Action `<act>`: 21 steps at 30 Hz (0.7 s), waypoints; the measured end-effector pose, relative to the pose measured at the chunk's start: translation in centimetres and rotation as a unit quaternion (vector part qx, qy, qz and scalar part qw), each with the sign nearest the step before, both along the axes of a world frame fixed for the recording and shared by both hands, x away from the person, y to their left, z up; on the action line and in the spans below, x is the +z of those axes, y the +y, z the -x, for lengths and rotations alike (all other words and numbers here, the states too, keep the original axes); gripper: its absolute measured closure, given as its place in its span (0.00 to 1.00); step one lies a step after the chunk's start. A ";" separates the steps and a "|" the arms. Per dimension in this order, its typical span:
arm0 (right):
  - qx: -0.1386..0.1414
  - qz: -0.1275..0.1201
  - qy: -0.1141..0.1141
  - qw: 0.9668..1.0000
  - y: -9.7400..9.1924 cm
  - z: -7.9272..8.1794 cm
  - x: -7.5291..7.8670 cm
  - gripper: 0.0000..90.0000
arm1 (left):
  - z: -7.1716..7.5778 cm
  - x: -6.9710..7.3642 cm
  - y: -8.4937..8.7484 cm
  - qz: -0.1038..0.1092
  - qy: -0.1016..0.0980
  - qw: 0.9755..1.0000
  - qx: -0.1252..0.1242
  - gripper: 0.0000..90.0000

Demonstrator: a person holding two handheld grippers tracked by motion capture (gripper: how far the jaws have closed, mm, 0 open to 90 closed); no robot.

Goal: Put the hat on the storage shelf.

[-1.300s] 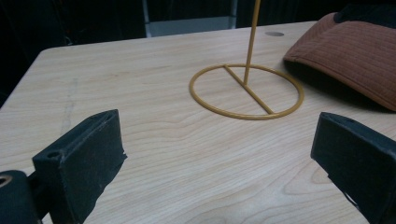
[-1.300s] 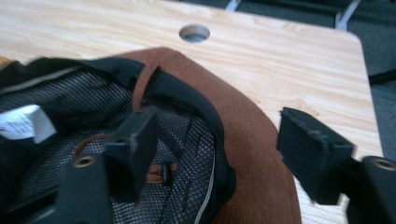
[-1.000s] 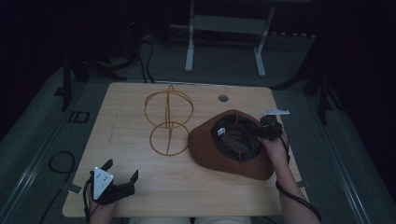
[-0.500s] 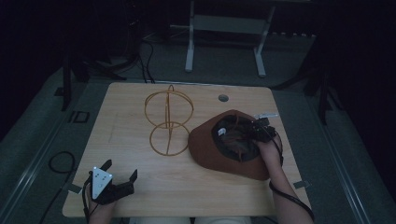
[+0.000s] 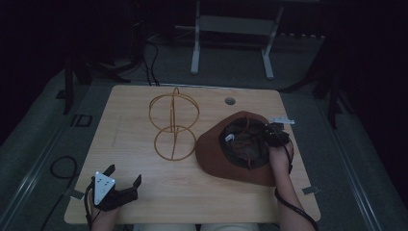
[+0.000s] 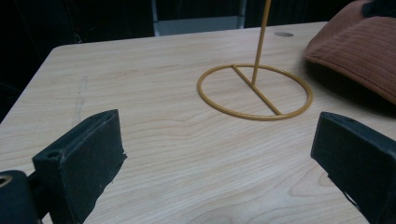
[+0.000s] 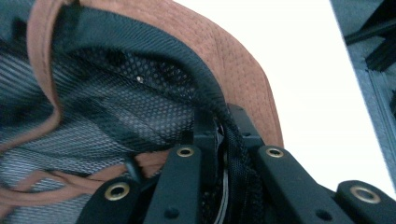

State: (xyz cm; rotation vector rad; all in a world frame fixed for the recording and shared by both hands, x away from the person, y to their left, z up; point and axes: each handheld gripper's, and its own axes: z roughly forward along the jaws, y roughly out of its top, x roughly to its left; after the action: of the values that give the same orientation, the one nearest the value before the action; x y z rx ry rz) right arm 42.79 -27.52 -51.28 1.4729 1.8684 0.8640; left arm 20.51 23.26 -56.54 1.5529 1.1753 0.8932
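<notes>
The wooden bench (image 5: pixel 144 192) carries two things. On its right half a brown brimmed hat (image 5: pixel 219 156) lies upside down, crown opening up, with a dark mesh lining (image 7: pixel 116 107) and a brown chin cord (image 7: pixel 42 184) loose inside. It looks light and soft: the brim will droop and the crown fold if it is lifted from one point, and the suede-like cloth should give good friction. The stiffest place to take hold is probably the inner band where brim meets crown.

That is where the right gripper (image 5: pixel 275 135) has it, jaws clamped on the black sweatband edge (image 7: pixel 224 140) at the far right side of the opening.

Just left of the hat, near its brim though I cannot tell if they touch, stands a yellow wire hat stand (image 5: pixel 173 126), a ring base with an upright rod and a wire globe on top. Likely light and easy to tip, it is the one thing in the way of a leftward move.

The left gripper (image 5: pixel 121 182) rests at the near left corner, jaws spread wide and empty, well apart from both.

A small round cable hole (image 5: pixel 230 101) sits near the bench's far edge.
</notes>
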 end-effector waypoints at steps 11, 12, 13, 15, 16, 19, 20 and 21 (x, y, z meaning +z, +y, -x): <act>0.028 -0.117 -0.081 0.989 -1.7 3.5 6.3 0.94 | -0.2 0.6 -0.3 0.002 0.005 1.000 0.004 0.03; 0.028 -0.129 -0.088 0.987 -1.9 3.7 6.9 0.94 | -0.2 0.8 -0.4 0.006 0.003 1.000 0.001 0.03; 0.030 -0.138 -0.096 0.985 -2.1 4.0 7.5 0.94 | -0.1 1.0 -0.4 0.009 0.004 1.000 -0.001 0.03; 0.040 -0.153 -0.107 0.982 -2.5 4.6 8.7 0.94 | -0.3 1.4 -0.7 0.016 0.005 1.000 -0.003 0.03; 0.049 -0.154 -0.115 0.980 -2.7 4.8 9.1 0.93 | -0.3 1.6 -0.8 0.021 0.005 1.000 -0.007 0.04; 0.059 -0.153 -0.125 0.978 -2.8 5.3 9.9 0.94 | -0.6 2.8 -1.5 0.030 -0.003 0.999 -0.018 0.04; 0.063 -0.156 -0.130 0.977 -3.0 5.5 10.1 0.94 | -0.7 3.3 -1.8 0.029 -0.007 0.999 -0.024 0.04; 0.064 -0.158 -0.133 0.976 -3.1 5.6 10.4 0.94 | -0.7 3.7 -2.0 0.029 -0.012 0.999 -0.029 0.04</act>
State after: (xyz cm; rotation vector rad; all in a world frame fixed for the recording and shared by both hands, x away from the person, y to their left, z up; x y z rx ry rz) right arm 37.17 -30.66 -40.92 1.3444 1.6945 1.4007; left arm 21.22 21.25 -52.82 1.5187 1.1241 0.8297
